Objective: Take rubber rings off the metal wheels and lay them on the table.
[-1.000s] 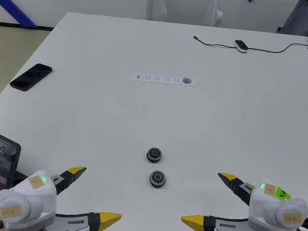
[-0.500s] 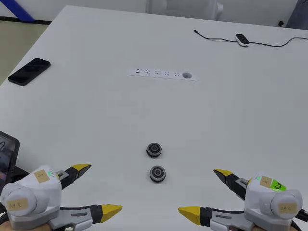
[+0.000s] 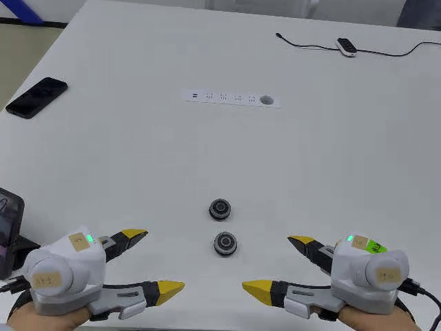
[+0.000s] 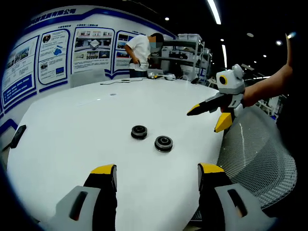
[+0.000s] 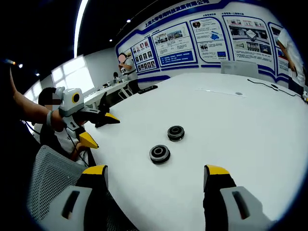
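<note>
- Since 1 s ago, both hand-held grippers have drawn in toward the wheels.
- 1 left hand-held gripper [image 3: 160, 259]: jaws wide apart, empty.
- 1 right hand-held gripper [image 3: 267, 262]: likewise.
- 2 wheels, far wheel [image 3: 220, 209] and near wheel [image 3: 225, 243]: flat on desk [image 3: 310, 172] between the grippers, bores up, lined front to back.

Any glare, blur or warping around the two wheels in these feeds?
Head view: even light, sharp; the nearer black round metal wheel and the farther wheel cast only faint shadows on the white table, no glare. Left gripper view: fisheye curves the table edge, ceiling strip lights burn bright, both wheels crisp. Right gripper view: same curving, the window at left washed out, wheels crisp.
</note>
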Motion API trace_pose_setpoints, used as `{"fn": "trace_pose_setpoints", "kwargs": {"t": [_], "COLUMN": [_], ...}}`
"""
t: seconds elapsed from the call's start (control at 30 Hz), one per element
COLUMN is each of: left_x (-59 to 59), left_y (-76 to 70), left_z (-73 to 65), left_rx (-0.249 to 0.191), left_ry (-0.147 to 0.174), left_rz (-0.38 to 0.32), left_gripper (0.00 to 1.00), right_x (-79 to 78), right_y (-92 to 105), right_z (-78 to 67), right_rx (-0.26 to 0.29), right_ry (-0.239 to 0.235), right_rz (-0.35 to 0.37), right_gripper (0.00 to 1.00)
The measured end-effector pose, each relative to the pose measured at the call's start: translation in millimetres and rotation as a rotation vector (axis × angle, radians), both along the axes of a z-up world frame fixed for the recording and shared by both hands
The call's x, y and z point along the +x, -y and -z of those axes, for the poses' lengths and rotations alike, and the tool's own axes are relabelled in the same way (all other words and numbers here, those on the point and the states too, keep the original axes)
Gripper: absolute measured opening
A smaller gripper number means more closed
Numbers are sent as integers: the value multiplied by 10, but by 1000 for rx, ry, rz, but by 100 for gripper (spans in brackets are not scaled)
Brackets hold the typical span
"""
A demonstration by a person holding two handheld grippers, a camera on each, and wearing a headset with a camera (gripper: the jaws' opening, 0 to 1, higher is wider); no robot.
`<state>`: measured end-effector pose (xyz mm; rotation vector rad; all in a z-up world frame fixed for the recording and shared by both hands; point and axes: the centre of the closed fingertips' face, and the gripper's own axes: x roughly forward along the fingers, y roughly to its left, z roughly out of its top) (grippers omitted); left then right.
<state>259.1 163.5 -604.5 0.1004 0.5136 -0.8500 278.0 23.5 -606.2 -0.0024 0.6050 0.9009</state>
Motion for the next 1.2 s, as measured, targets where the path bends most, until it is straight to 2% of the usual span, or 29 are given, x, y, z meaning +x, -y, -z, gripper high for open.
{"fn": "trace_pose_setpoints", "kwargs": {"t": [0.3,0.63,0.8,1.2], "left_x": [97,163,198,333], "left_y": [112,183,242,455], "left_z": [43,130,131,135], "left_rx": [28,94,111,160], "left_ry": [-2,6,11,37], "left_rz": [36,96,116,211], "left_gripper": [57,46,42,33], "right_x": [0,18,19,81], "right_y": [-132,-240,-277,-341], "right_z": [93,139,179,217], "right_rx": [12,21,30,76], "right_ry": [-53,-102,-130,-178], "right_rz": [-10,-23,-28,-7], "right_gripper": [72,62,56,55]}}
